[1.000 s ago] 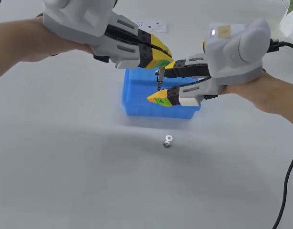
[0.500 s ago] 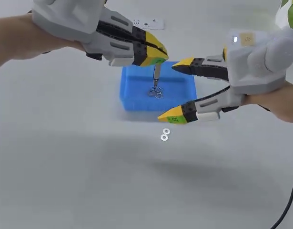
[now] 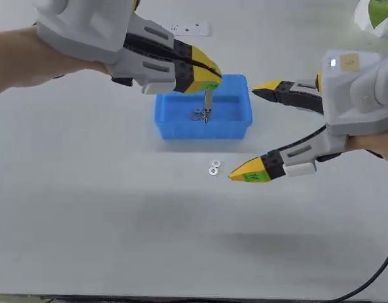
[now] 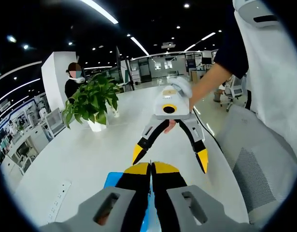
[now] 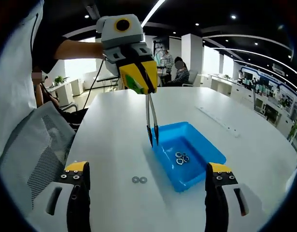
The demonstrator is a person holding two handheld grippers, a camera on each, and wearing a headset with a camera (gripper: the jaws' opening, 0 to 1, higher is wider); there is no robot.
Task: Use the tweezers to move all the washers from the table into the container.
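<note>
Two washers (image 3: pixel 214 168) on table (image 3: pixel 118 214), near spread right tongs (image 3: pixel 245 134), outside container (image 3: pixel 168 124).

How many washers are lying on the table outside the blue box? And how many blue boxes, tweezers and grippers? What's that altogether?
Washers on the table: 2
Blue container: 1
Tweezers: 1
Grippers: 2, the left gripper and the right gripper
Total: 6
</note>
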